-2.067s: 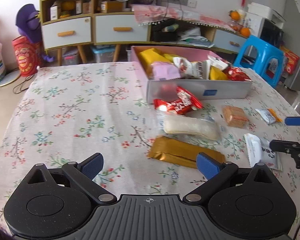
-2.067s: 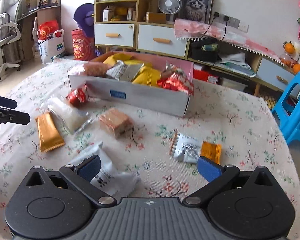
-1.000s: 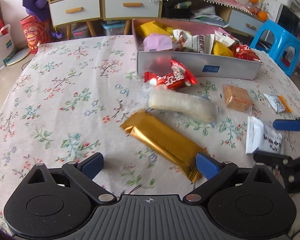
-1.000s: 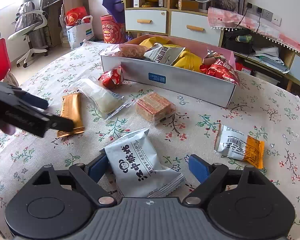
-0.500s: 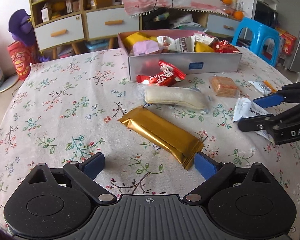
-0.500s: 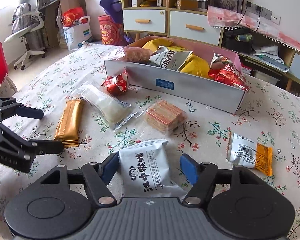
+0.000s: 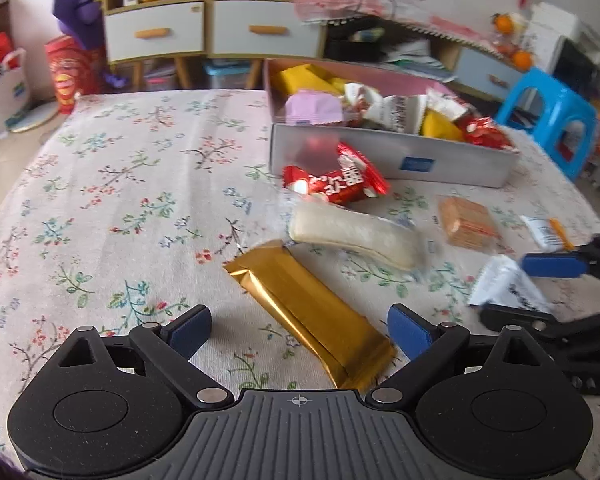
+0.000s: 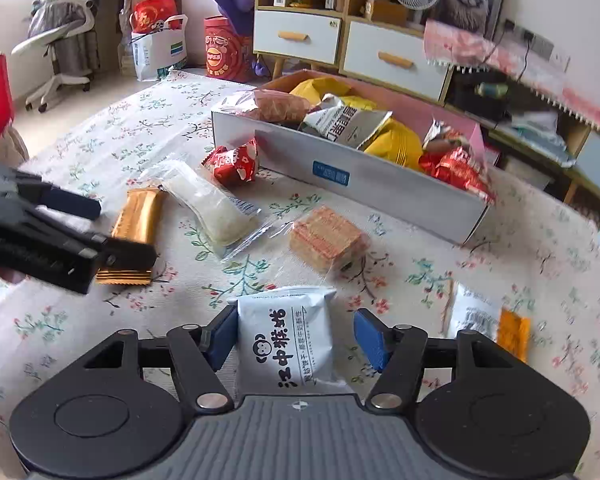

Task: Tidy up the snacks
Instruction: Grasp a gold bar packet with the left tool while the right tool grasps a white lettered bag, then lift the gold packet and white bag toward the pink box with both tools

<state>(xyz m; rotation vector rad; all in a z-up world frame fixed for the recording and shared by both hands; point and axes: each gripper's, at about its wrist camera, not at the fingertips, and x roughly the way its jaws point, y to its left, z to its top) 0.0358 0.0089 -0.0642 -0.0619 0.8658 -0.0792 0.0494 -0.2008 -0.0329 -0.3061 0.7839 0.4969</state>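
A white packet with black print (image 8: 286, 340) lies on the flowered tablecloth between the fingers of my right gripper (image 8: 294, 340). Its jaws are closing: the left pad is at the packet's edge, while a gap shows at the right pad. My left gripper (image 7: 298, 332) stands open over the near end of a gold bar (image 7: 304, 304), which lies flat on the cloth. The grey snack box (image 7: 380, 160) with a pink inside holds several packets. The left wrist view shows the right gripper (image 7: 504, 290) astride the white packet (image 7: 500, 284).
In front of the box lie a red packet (image 7: 336, 180), a long white snack (image 7: 352, 236), a cracker pack (image 7: 466, 222) and a white-and-orange sachet (image 7: 546, 232). A blue stool (image 7: 548, 120) stands at the table's right. Cabinets line the back wall.
The right gripper's jaws have narrowed around the white packet. The left gripper has shifted slightly and remains wide open with the gold bar still between its fingers.
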